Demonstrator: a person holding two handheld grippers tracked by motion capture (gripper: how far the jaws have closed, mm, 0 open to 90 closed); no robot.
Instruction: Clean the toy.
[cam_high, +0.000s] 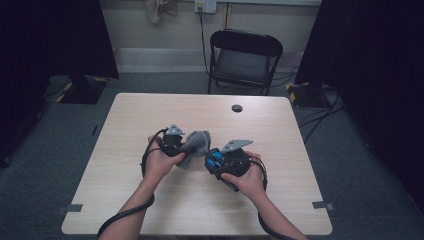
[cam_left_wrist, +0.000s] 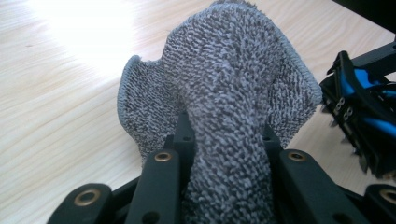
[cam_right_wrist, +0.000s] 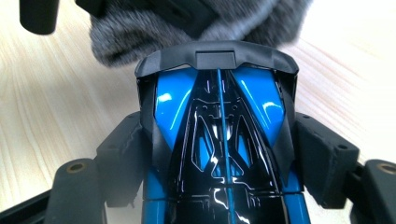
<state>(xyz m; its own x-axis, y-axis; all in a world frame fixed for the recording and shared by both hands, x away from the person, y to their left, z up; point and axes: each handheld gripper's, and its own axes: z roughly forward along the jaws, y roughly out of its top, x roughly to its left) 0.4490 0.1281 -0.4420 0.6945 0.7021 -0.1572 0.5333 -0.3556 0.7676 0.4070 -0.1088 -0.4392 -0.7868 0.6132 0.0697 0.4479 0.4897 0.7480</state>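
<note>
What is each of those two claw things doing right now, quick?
Left gripper: closed, clamping a bunched grey terry-cloth rag.
Right gripper: closed on a glossy blue-and-black plastic toy car, held beside the rag.

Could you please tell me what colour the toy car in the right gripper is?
The toy car is glossy blue and black, best seen in the right gripper view.

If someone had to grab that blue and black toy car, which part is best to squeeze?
Across its flanks, coming in from one end along its length. The toy car is long and narrow, with flat sides behind the flared nose, so two jaws can press squarely there. That is how the right gripper holds it now, one jaw on each side, while the left gripper pinches the grey cloth.
</note>
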